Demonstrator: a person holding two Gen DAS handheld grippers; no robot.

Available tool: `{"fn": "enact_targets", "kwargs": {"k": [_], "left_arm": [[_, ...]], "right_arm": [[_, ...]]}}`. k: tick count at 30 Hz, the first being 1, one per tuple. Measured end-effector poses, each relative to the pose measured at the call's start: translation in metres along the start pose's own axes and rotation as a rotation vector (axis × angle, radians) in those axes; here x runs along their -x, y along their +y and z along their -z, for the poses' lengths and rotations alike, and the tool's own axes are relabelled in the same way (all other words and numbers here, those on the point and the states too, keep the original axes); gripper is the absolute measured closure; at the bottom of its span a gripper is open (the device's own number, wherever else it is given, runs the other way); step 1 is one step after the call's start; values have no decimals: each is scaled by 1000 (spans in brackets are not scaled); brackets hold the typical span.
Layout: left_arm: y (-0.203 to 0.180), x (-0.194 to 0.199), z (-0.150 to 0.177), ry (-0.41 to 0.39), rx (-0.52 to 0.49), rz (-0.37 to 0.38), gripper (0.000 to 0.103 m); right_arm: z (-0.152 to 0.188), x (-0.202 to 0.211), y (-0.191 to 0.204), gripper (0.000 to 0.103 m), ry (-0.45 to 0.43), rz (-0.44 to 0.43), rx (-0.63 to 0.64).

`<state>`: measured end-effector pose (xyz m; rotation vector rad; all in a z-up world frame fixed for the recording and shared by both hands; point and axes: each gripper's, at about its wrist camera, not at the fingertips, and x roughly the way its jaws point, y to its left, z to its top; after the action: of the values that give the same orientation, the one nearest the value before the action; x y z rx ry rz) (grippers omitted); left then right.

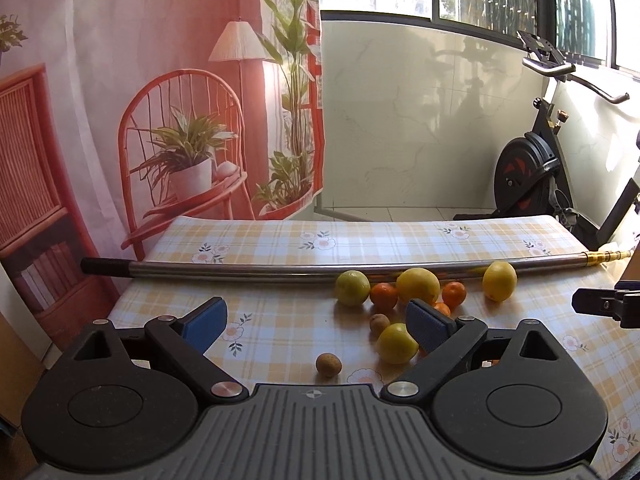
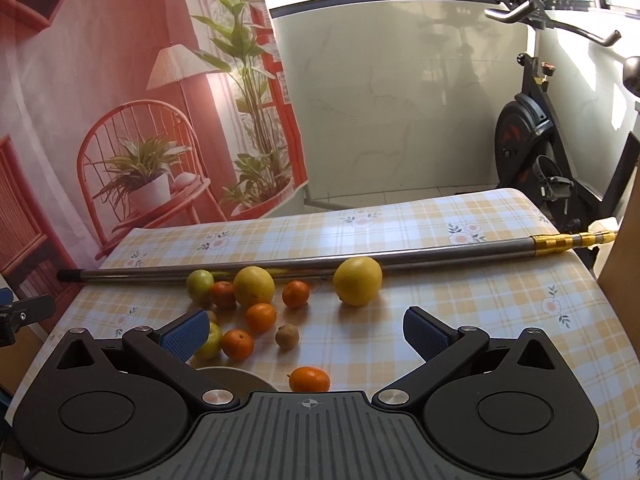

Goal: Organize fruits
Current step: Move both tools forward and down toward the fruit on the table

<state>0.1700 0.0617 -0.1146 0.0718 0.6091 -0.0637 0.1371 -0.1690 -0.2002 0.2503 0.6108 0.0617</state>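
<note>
Several fruits lie loose on the checked tablecloth (image 1: 280,248). In the left wrist view my left gripper (image 1: 316,326) is open and empty above the cloth; a small brown fruit (image 1: 328,364) lies between its fingers, and a yellow lemon (image 1: 395,343) sits by the right finger. Behind are a green citrus (image 1: 352,288), a large yellow one (image 1: 418,286) and small oranges (image 1: 383,297). In the right wrist view my right gripper (image 2: 306,334) is open and empty. An orange (image 2: 309,379) lies just in front of it, with a big lemon (image 2: 357,281) beyond and several oranges to the left (image 2: 260,317).
A long metal pole (image 1: 280,270) lies across the table behind the fruit; it also shows in the right wrist view (image 2: 440,254). A pale plate rim (image 2: 236,378) peeks out under the right gripper. An exercise bike (image 2: 532,148) stands past the table's far right. A printed backdrop hangs left.
</note>
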Motion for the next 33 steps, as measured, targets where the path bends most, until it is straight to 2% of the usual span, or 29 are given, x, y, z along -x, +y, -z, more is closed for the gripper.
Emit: {"fn": "enact_targets", "kwargs": {"k": [7, 11, 16, 19, 22, 28, 33], "left_arm": [[12, -31, 4, 36, 65, 32, 8], [12, -47, 5, 64, 34, 9, 9], [16, -68, 3, 160, 46, 39, 9], [22, -81, 2, 202, 109, 45, 9], [30, -91, -2, 192, 158, 45, 9], [32, -109, -20, 139, 156, 10, 12], [30, -130, -29, 169, 163, 43, 16]], "right_arm": [[7, -32, 1, 0, 54, 78, 72], [13, -48, -2, 0, 71, 127, 97], [15, -65, -12, 2, 117, 126, 68], [15, -72, -18, 4, 128, 112, 49], [15, -77, -21, 5, 136, 96, 42], [15, -84, -27, 5, 141, 62, 17], [14, -87, -35, 5, 137, 57, -10]]}}
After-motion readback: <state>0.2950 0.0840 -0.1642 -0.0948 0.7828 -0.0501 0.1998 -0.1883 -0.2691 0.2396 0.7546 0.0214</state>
